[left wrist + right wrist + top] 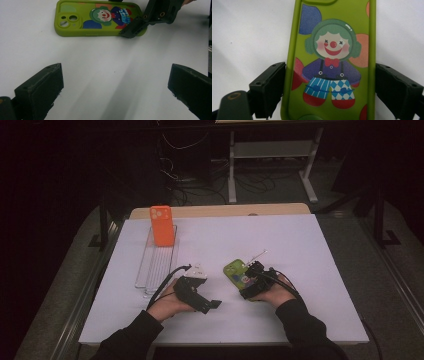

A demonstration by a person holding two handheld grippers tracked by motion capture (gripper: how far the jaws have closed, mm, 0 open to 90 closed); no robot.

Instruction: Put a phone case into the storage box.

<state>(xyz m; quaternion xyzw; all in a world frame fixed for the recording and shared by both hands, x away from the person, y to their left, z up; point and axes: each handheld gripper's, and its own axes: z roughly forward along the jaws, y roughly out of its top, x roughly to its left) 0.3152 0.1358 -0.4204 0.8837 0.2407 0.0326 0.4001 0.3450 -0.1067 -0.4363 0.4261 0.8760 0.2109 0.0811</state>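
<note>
A green phone case (234,270) with a clown picture lies flat on the white table (300,250), right of centre. My right gripper (250,276) sits over its near end. In the right gripper view the two black jaws stand against the long edges of the case (332,62), one on each side, with no gap showing. My left gripper (205,291) rests low on the table to the left of the case, with its jaws wide apart over bare white surface (115,82). In the left gripper view the case (100,18) lies ahead, a jaw of the right gripper (150,17) at its edge.
An orange phone case (161,225) stands upright at the far end of a clear slotted rack (156,262) on the table's left side. A wooden strip (220,211) runs along the far edge. Beyond it the floor is dark, with cables and a stand.
</note>
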